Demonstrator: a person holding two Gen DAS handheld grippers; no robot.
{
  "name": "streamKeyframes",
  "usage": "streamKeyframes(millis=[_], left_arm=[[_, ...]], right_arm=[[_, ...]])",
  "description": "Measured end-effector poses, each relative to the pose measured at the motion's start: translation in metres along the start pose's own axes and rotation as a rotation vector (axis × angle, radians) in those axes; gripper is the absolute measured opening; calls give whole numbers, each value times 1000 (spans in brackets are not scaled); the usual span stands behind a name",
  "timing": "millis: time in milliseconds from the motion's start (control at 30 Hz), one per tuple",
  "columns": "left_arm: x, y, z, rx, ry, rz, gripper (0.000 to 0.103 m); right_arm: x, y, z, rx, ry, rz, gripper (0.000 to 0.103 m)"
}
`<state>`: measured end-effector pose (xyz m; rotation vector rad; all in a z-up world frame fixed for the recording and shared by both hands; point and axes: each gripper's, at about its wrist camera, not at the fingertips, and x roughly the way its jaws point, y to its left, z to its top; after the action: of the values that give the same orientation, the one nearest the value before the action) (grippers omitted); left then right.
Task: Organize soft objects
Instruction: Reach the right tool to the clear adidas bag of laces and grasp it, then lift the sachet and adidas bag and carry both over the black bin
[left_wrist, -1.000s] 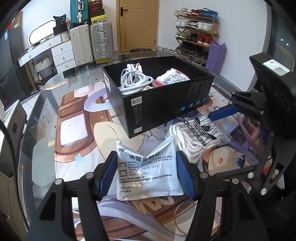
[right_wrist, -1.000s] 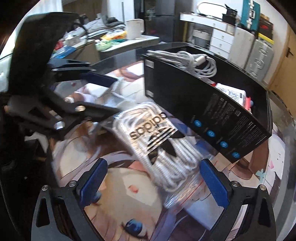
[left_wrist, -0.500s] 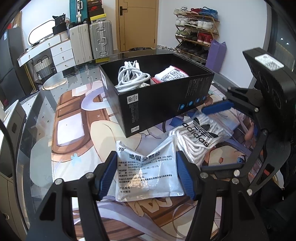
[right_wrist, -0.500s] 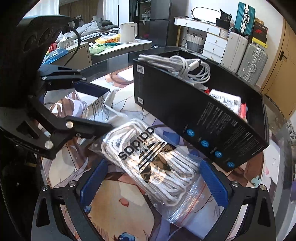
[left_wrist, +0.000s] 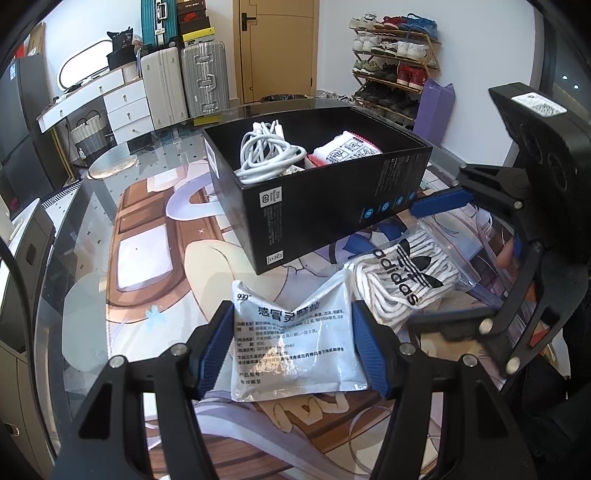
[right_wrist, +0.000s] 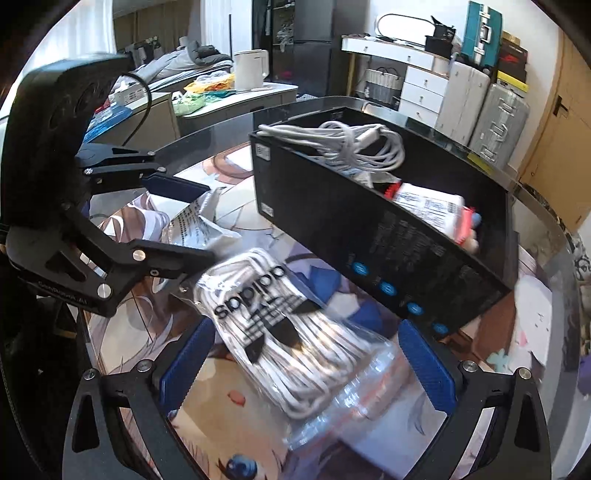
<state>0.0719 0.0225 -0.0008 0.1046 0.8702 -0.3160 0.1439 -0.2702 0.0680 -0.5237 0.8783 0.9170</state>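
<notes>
Left wrist view: white sachet (left_wrist: 295, 347) clamped between the blue pads of the left hand-held gripper (left_wrist: 291, 349), squeezed enough to buckle at its top edge, lower end apparently on the worktop (left_wrist: 88, 258), not yet lifted clear. Just right of that hand-held gripper, touching the sachet's edge, a clear bag of white socks (left_wrist: 406, 277) with a black logo, flat on the worktop. Ahead of both, the black box (left_wrist: 325, 206), open-topped, already holding a coil of white cable (left_wrist: 266, 155) and a red-and-white packet (left_wrist: 343, 147).

Right wrist view: right hand-held gripper (right_wrist: 306, 365) spread wide, straddling the sock bag (right_wrist: 295, 343); neither pad pressing on it, so no grip there.

Judged roughly half done: two items boxed, two outside. Left to do: raise the sachet and drop it in the box, close on the sock bag and follow. Room enough in the box, by the look of it.
</notes>
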Motion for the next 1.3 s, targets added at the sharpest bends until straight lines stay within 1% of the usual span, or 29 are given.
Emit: streamKeyframes(millis=[133,167,200,233,267,333,367,400,433,500,567,800,1033,1300], left_arm=[[0,-1,0,-1,-2,0,63],[0,0,0,-2,-3,0,63],[-1,0,0,-5,-8,-2,63],[-1,0,0,-8,-10,-3,63],[-1,0,0,-9,-12,-3,63],[-2,0,1,-10,-16,-5,63],[-3,0,1,-10,-19,-5,63],[-4,0,2,-11,-21,-5,63],[-6,1,2,-12,-27,-4,63],[-9,2,3,-15,-34,-4,63],[-12,3,4,-18,-46,-2,63],[-29,8,9,-48,-106,-6,63],[-46,4,14,-54,-169,-8,63],[-62,3,25,-78,-234,24,63]], right_arm=[[6,7,-2,-32,29,15,102],[5,5,-3,-28,32,22,99],[2,3,-6,-30,33,26,91],[0,2,-7,-31,30,26,86],[-3,1,-8,-35,29,27,78],[-5,2,-11,-50,27,31,73],[-8,4,-12,-55,22,36,66],[-10,5,-13,-58,15,42,58],[-10,6,-12,-57,9,43,54],[-15,4,-13,-53,-5,42,43],[-19,2,-12,-49,-27,35,40],[-42,-5,-9,-26,-104,25,39],[-67,-11,-5,5,-180,27,39],[-85,-24,2,72,-259,-14,39]])
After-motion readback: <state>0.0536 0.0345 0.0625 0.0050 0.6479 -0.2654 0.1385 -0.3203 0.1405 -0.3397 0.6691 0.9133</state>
